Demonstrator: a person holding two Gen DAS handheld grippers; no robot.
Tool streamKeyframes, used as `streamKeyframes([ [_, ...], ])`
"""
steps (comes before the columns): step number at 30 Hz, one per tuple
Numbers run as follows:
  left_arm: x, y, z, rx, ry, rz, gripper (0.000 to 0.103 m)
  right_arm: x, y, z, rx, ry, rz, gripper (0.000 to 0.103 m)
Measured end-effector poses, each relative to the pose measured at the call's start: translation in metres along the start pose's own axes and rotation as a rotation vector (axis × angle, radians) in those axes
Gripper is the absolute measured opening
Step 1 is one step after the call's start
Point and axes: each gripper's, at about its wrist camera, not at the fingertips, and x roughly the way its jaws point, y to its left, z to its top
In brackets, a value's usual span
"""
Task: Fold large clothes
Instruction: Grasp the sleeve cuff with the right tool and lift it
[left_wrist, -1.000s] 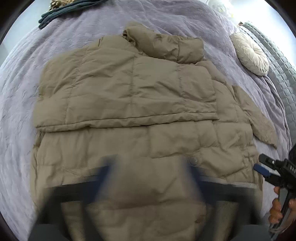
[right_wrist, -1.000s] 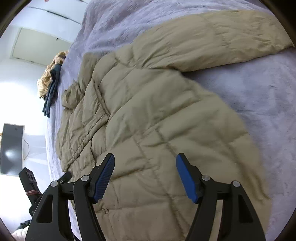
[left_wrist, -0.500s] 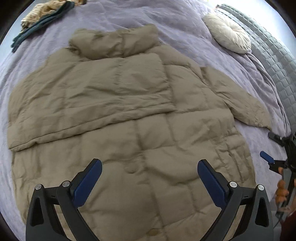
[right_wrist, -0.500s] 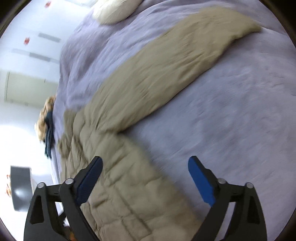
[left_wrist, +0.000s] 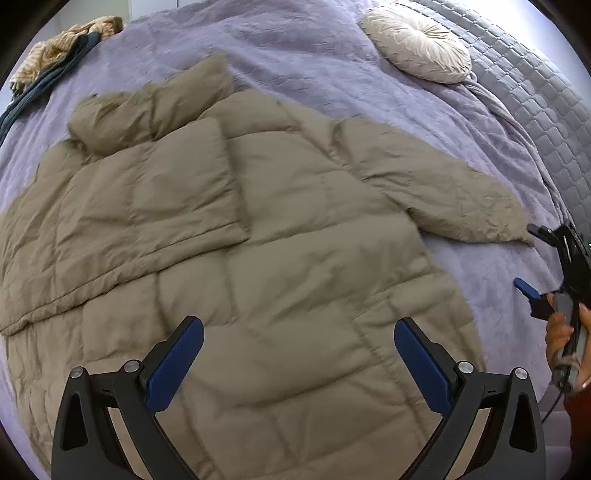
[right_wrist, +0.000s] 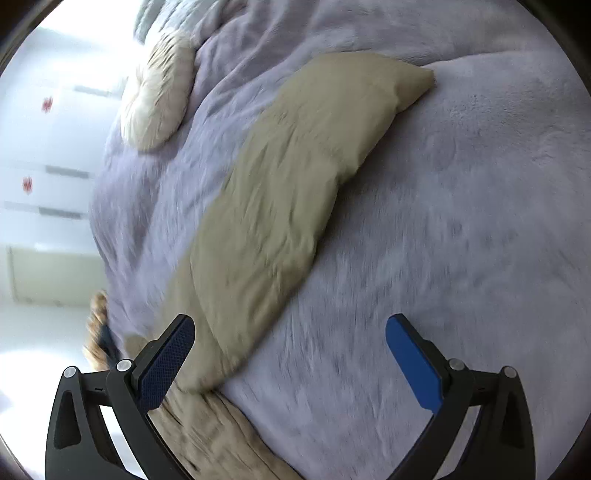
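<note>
A tan puffer jacket (left_wrist: 258, 236) lies flat on a lilac bedspread (left_wrist: 303, 55). One sleeve is folded across its chest; the other sleeve (left_wrist: 443, 188) sticks out to the right. My left gripper (left_wrist: 299, 358) is open and empty above the jacket's lower part. My right gripper (right_wrist: 290, 354) is open and empty over the bedspread (right_wrist: 461, 221), beside the outstretched sleeve (right_wrist: 280, 192). The right gripper also shows at the right edge of the left wrist view (left_wrist: 532, 258), just past the sleeve's cuff.
A round cream cushion (left_wrist: 417, 44) lies at the far right by a grey quilted headboard (left_wrist: 546, 110). Dark and patterned clothes (left_wrist: 48, 70) are piled at the far left corner. White wardrobe doors (right_wrist: 55, 147) stand beyond the bed.
Both grippers have swung right. The right gripper left the jacket body and now faces the outstretched sleeve, with its jaws wider apart. The left gripper's view shifted toward that sleeve.
</note>
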Motion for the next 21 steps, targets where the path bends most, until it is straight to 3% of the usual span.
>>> streamKeyframes([
  [8,0.011,-0.018,0.007,0.005,0.011,-0.01,0.103,0.031,-0.015,0.048,0.206,-0.033,0.22,0.1],
  [9,0.011,-0.018,0.007,0.005,0.01,-0.007,0.103,0.037,-0.017,0.052,0.238,-0.032,0.237,0.096],
  [12,0.011,-0.015,0.007,-0.017,-0.002,-0.009,0.103,0.052,-0.019,0.063,0.319,-0.008,0.262,0.063],
  [14,0.012,-0.012,0.008,-0.03,-0.01,-0.006,0.103,0.061,-0.023,0.068,0.362,0.012,0.278,0.052],
  [15,0.012,-0.01,0.008,-0.037,-0.011,-0.008,0.103,0.065,-0.024,0.068,0.379,0.023,0.303,0.041],
  [16,0.013,-0.009,0.009,-0.041,-0.01,-0.009,0.103,0.067,-0.023,0.069,0.386,0.032,0.327,0.021],
  [17,0.014,-0.007,0.009,-0.048,-0.005,-0.017,0.103,0.067,-0.023,0.069,0.382,0.035,0.329,0.011],
  [21,0.016,0.004,0.009,-0.091,0.011,-0.048,0.103,0.061,-0.005,0.069,0.31,0.038,0.397,0.007],
])
